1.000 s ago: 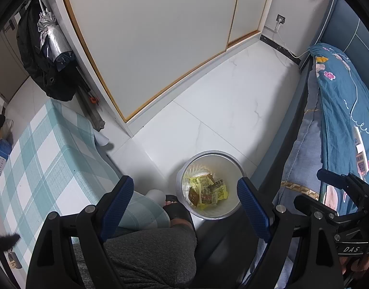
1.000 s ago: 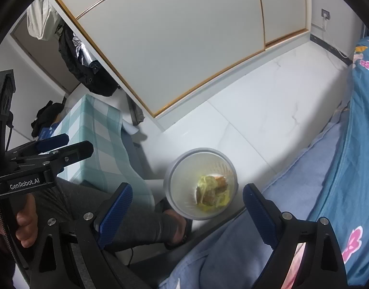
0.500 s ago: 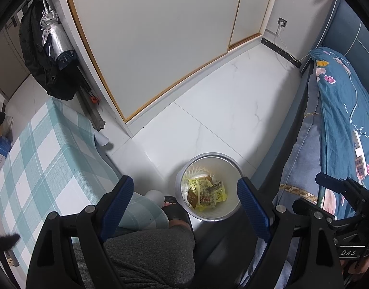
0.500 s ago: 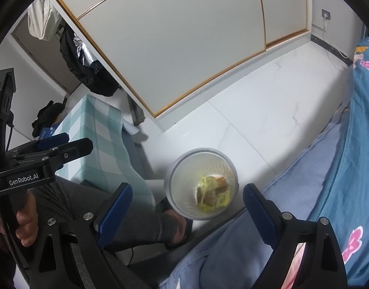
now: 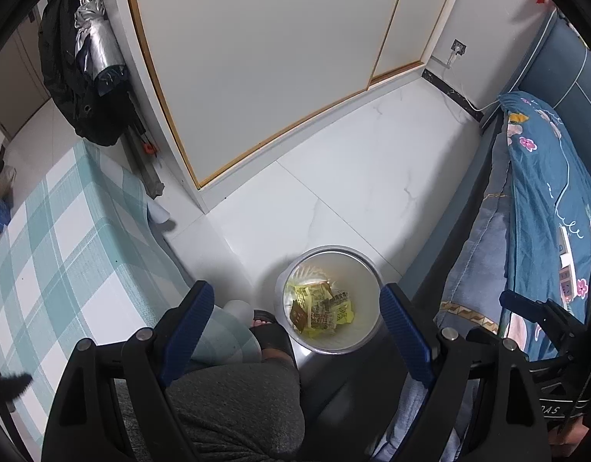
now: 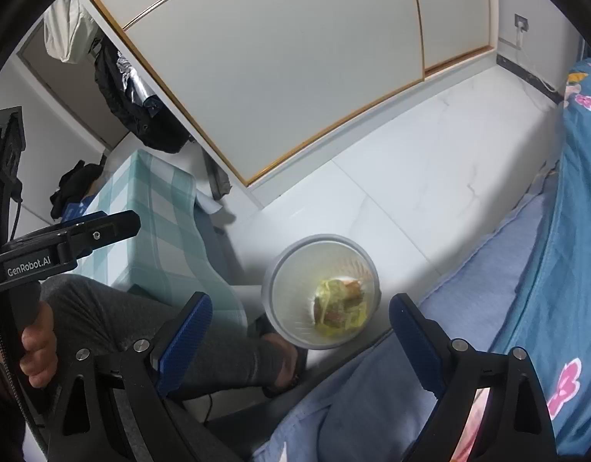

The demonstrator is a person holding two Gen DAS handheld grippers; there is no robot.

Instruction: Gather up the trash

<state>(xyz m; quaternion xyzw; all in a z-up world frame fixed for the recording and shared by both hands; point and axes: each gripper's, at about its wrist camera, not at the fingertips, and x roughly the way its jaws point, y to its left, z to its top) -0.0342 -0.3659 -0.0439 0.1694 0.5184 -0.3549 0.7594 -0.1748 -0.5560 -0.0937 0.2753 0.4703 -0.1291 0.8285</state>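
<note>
Both claws hang high over the bin [image 5: 330,304], which stands on the floor [image 5: 357,177] straight ahead of and well below them, between the table [image 5: 56,231] and the bed [image 5: 546,208]. The left claw [image 5: 295,317] gapes wide and grips nothing; the right claw [image 6: 299,325] is just as wide and empty. Wrappers [image 5: 320,308] lie at the bin's bottom, framed between each claw's blue pads [image 5: 187,319]. No loose trash shows near either claw, so collecting looks largely done. The height likely gives a clear look into the bin.
</note>
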